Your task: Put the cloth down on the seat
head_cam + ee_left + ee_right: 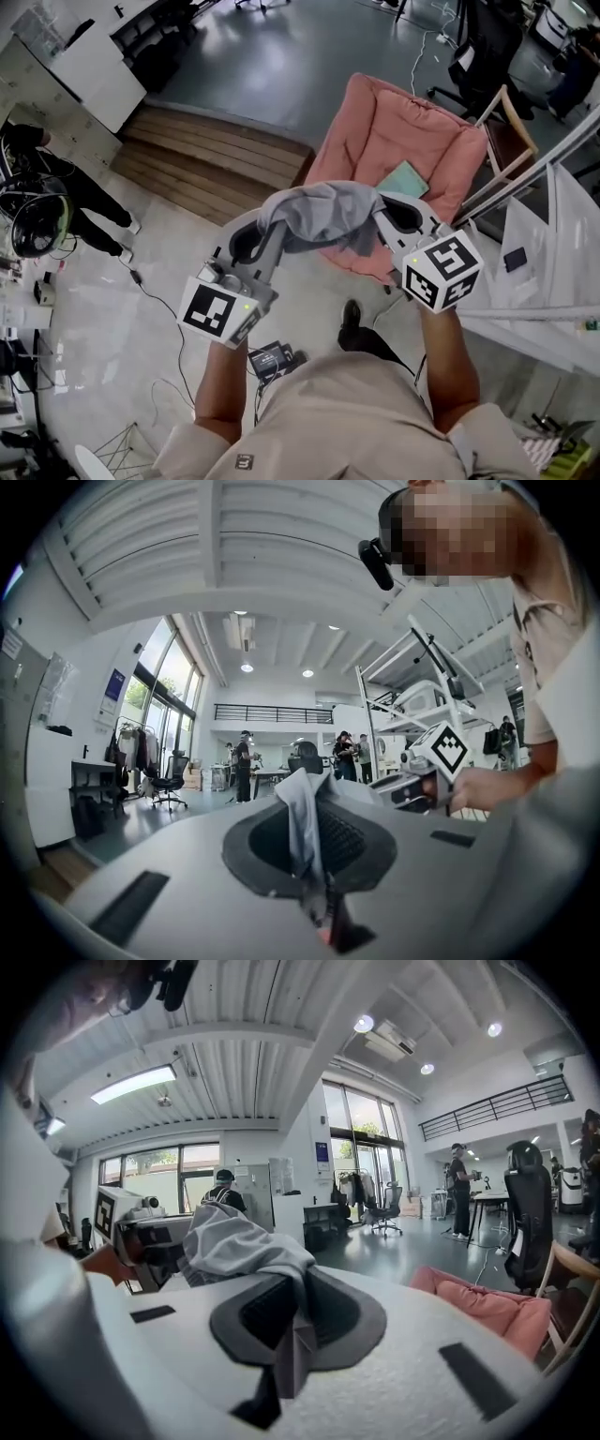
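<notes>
I'm working in a bright open-plan office: tall windows (366, 1157), swivel chairs (386, 1209) by far desks (492, 1199), a mezzanine railing (497, 1108), people (244, 766) standing.

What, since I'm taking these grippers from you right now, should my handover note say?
Left gripper: shut on one end of the grey cloth.
Right gripper: shut on the other end.
Things: the cloth hangs bunched between the two grippers, in the air at the front edge of the pink cushioned chair. A flat teal item lies on the seat.
Done: cloth is lifted and brought up to the chair.
Left: move it over the seat cushion, lower it, then open both grippers, probably beside the teal item.
</notes>
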`<state>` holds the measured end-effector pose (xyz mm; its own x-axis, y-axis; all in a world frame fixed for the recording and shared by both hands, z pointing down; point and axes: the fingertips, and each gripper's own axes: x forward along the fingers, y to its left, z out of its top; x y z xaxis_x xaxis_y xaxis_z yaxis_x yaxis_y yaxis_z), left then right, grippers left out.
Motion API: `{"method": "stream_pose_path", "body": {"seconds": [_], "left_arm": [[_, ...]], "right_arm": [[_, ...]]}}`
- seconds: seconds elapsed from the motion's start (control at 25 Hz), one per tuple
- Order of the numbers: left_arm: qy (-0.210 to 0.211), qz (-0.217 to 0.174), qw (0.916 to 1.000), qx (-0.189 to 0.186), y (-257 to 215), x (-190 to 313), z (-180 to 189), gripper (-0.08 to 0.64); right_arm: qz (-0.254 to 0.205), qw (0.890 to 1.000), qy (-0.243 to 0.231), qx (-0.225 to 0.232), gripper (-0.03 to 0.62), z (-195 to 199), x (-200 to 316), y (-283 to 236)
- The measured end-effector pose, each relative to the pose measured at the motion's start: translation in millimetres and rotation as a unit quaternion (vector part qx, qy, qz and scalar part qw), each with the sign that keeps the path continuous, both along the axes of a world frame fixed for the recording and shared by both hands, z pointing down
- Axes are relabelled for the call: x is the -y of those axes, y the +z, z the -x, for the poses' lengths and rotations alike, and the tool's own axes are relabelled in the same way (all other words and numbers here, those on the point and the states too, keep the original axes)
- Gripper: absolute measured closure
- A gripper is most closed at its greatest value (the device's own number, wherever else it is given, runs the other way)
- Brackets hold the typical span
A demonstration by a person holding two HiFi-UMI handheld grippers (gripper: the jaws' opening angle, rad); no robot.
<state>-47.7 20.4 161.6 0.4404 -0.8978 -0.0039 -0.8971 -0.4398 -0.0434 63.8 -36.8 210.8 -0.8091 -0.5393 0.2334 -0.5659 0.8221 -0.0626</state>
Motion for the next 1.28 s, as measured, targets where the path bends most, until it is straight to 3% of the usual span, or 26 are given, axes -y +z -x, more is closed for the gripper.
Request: {"method": "stream_pose_path", "body": {"seconds": [0.36, 0.52, 0.76, 0.96, 1.28], "left_arm": [[-0.025, 0.02, 0.9995, 0.005, 23.2, 55.9, 1.3, 0.543], [-0.059, 0.043, 0.9972, 0.013, 27.5, 73.4, 14.5, 0.543], [-0.081, 0.033, 0.996, 0.017, 22.4, 96.8, 25.2, 0.543], [-0.064, 0.032, 0.9974, 0.01, 37.5, 123.9, 49.7, 0.543], [-0.012, 0.046, 0.9989, -0.009, 81.2, 214.3, 96.2, 0.543]], "right_arm": [[0.017, 1.0, -0.024, 0.0, 0.581, 2.4, 54.6, 22.1], [0.024, 0.999, -0.045, 0.006, 0.581, 13.5, 69.6, 27.0], [0.017, 0.997, -0.071, 0.005, 0.581, 28.2, 99.9, 20.1], [0.027, 0.998, -0.062, -0.01, 0.581, 50.4, 122.8, 36.5], [0.046, 0.998, -0.009, -0.044, 0.581, 85.6, 193.9, 78.5]]}}
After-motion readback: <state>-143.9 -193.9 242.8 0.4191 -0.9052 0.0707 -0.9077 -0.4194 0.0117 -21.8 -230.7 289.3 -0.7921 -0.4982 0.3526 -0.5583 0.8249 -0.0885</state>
